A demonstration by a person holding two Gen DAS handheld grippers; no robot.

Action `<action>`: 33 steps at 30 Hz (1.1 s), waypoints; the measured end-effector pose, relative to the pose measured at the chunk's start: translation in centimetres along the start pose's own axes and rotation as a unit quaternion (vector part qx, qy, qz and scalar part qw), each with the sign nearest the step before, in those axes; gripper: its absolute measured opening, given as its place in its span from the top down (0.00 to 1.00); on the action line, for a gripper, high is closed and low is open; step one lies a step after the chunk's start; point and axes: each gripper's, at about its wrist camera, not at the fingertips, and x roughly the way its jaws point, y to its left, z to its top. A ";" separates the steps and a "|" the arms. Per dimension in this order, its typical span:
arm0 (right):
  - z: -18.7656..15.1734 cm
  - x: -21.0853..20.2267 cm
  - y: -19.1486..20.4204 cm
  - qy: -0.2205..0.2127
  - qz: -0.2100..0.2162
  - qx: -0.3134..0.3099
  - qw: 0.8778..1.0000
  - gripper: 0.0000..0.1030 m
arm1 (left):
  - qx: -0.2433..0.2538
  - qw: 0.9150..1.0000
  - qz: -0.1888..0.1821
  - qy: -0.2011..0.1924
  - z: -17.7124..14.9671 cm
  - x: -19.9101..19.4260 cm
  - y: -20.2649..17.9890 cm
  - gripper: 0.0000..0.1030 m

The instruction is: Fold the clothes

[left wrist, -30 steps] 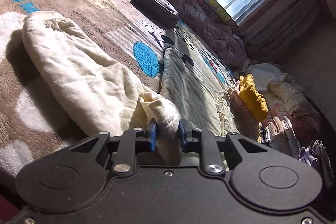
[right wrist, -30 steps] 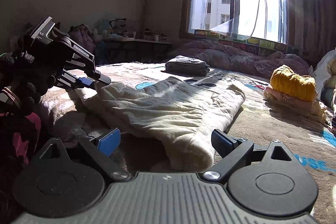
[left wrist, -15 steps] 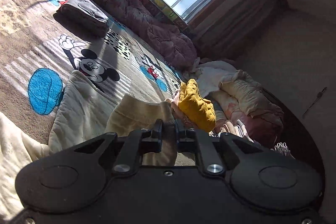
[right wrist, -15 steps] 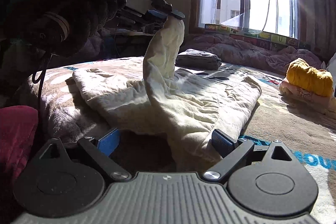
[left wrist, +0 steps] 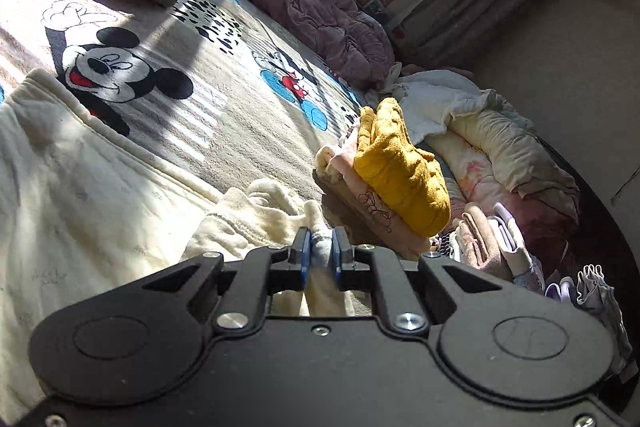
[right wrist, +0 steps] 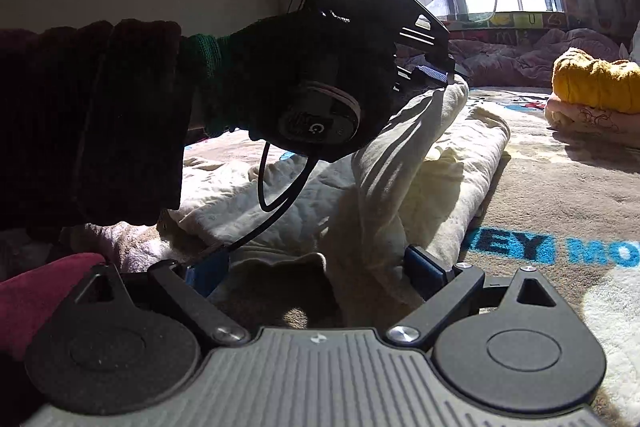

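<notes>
The left gripper (left wrist: 320, 251) pinched a cream garment's (right wrist: 400, 163) sleeve above the blanket (left wrist: 224, 99); the right gripper (right wrist: 316, 267) gaped wide, holding nothing.

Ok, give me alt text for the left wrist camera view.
The left gripper is shut on a cream garment spread over a cartoon-print blanket. Beyond, a yellow folded item tops a pile.

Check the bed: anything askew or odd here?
Mostly the loose pile of unfolded clothes at the bed's far edge, beside the tidy yellow stack. The cream garment is bunched mid-fold, its sleeve pinched in the left gripper. Right gripper open. Nothing damaged.
</notes>
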 end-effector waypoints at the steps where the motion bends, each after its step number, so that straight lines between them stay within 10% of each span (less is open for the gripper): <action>1: 0.1 -0.1 -0.4 -0.002 0.003 0.015 1.000 0.09 | 0.000 1.000 0.001 -0.002 -0.1 0.5 0.1 0.92; 14: -0.4 0.9 -0.9 0.017 0.016 0.029 0.999 0.09 | 0.092 0.993 0.069 0.015 -2.2 5.6 0.2 0.91; 20: -0.7 0.9 -0.4 0.019 0.008 0.016 1.000 0.09 | 0.138 0.985 0.088 0.052 -2.7 7.3 -0.9 0.71; 22: -0.7 0.3 0.0 0.012 -0.002 0.007 1.000 0.09 | 0.146 0.984 0.067 0.071 -1.7 6.3 -2.2 0.48; 30: 0.2 -3.6 2.5 -0.040 -0.082 -0.062 0.994 0.14 | 0.179 0.983 0.025 0.017 0.1 -2.7 -3.8 0.50; 33: 0.6 -2.7 3.7 -0.055 -0.099 -0.130 0.985 0.15 | 0.251 0.966 0.041 0.041 -1.7 -3.9 -3.5 0.54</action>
